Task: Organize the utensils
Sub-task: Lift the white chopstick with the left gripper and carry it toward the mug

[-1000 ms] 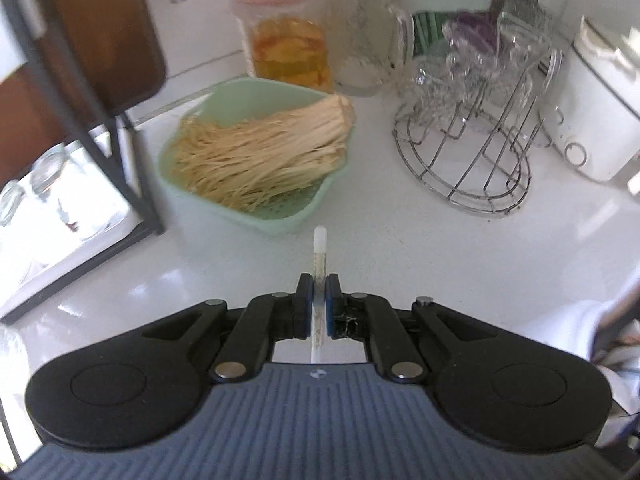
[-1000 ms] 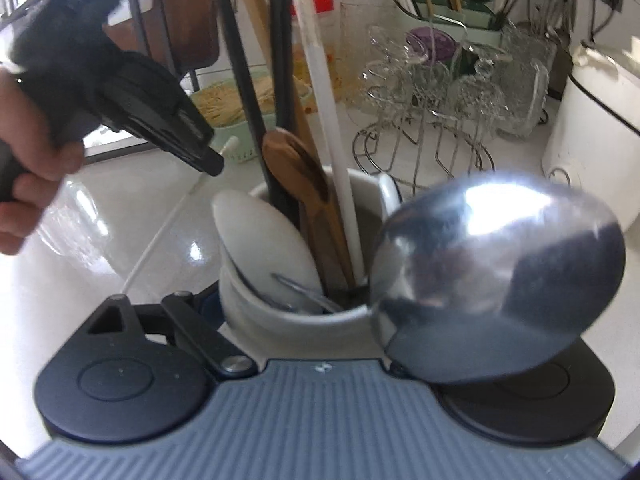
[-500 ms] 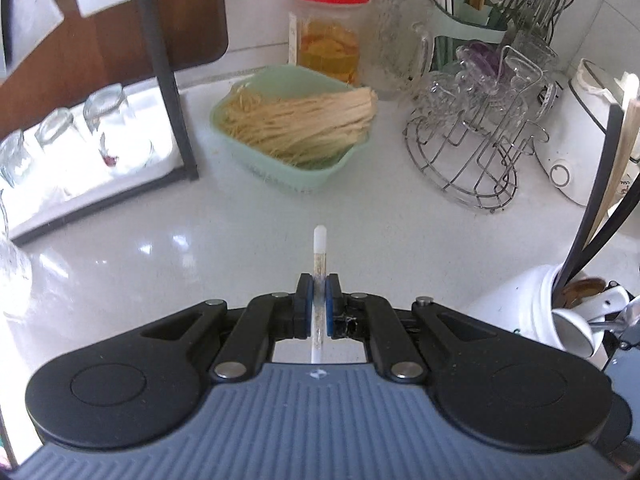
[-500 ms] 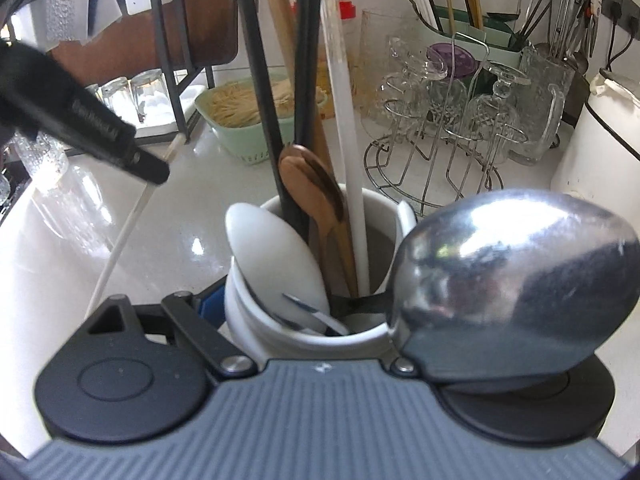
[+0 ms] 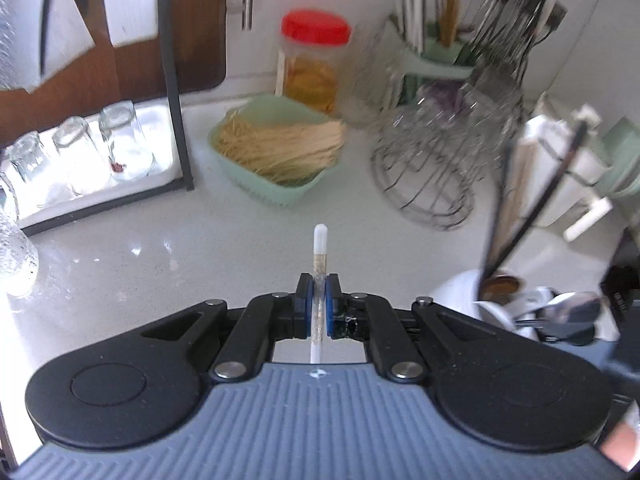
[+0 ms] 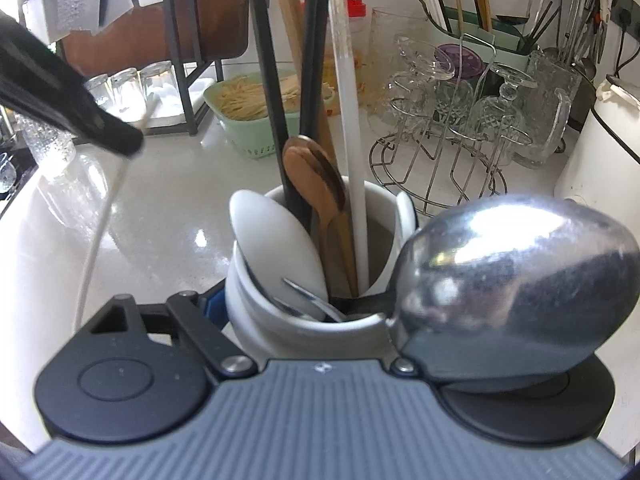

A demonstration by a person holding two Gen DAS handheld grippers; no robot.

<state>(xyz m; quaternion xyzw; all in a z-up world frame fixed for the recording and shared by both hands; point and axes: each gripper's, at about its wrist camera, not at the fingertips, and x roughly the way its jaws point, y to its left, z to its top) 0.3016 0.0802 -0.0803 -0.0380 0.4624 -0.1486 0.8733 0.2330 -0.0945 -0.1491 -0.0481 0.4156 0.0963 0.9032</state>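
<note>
White chopstick (image 5: 320,264) pinched between left fingers (image 5: 305,304).

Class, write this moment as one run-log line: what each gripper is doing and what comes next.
left gripper: shut on white chopstick | right gripper: closing around white holder | next: probably chopstick into holder

A glossy white table (image 5: 168,264) fills the corner, bright with daylight glare. White walls (image 5: 264,20) meet behind it, with a brown wooden panel (image 5: 196,28) on the left. A black metal rack (image 5: 176,92) stands over upturned drinking glasses (image 5: 124,140). Near the corner sit a mint green basket (image 5: 280,188) of pale dry strands, a red-lidded jar (image 5: 314,64) and a wire stand (image 6: 444,160) carrying glassware.
</note>
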